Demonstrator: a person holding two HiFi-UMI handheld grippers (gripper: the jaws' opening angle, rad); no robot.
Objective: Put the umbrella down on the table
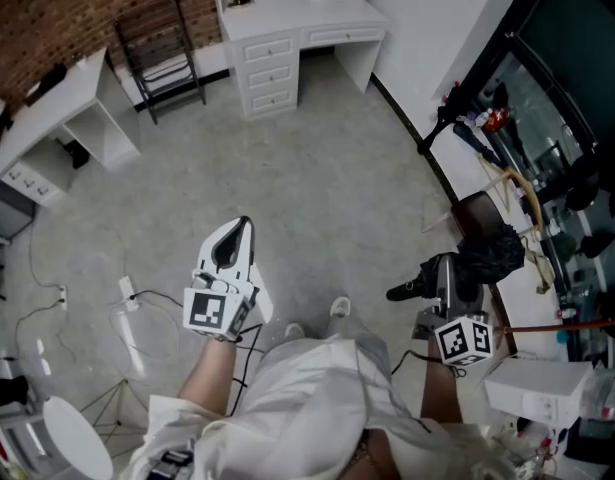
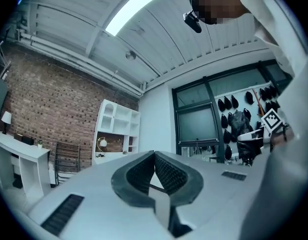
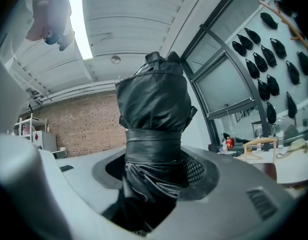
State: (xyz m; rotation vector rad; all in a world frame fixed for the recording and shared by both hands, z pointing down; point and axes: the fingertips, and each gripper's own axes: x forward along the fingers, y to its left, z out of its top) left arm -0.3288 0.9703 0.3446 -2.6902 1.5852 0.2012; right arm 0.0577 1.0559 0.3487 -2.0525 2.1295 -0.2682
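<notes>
My right tool (image 3: pixel 155 170) grips the folded umbrella (image 3: pixel 152 101), clear of the bench (image 1: pixel 463 168) at two o'clock; my left tool (image 2: pixel 155 173) is pinched together, empty. I'd reach bare top, lay it flat, then release

Umbrella (image 3: pixel 154 104) in right gripper (image 3: pixel 156 170); table (image 1: pixel 463 168) (seemingly) rightward.

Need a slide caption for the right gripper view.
Right gripper shut on a folded black umbrella, brick wall behind.

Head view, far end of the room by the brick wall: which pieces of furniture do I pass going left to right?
white side desk → black chair → white desk with drawers
</notes>
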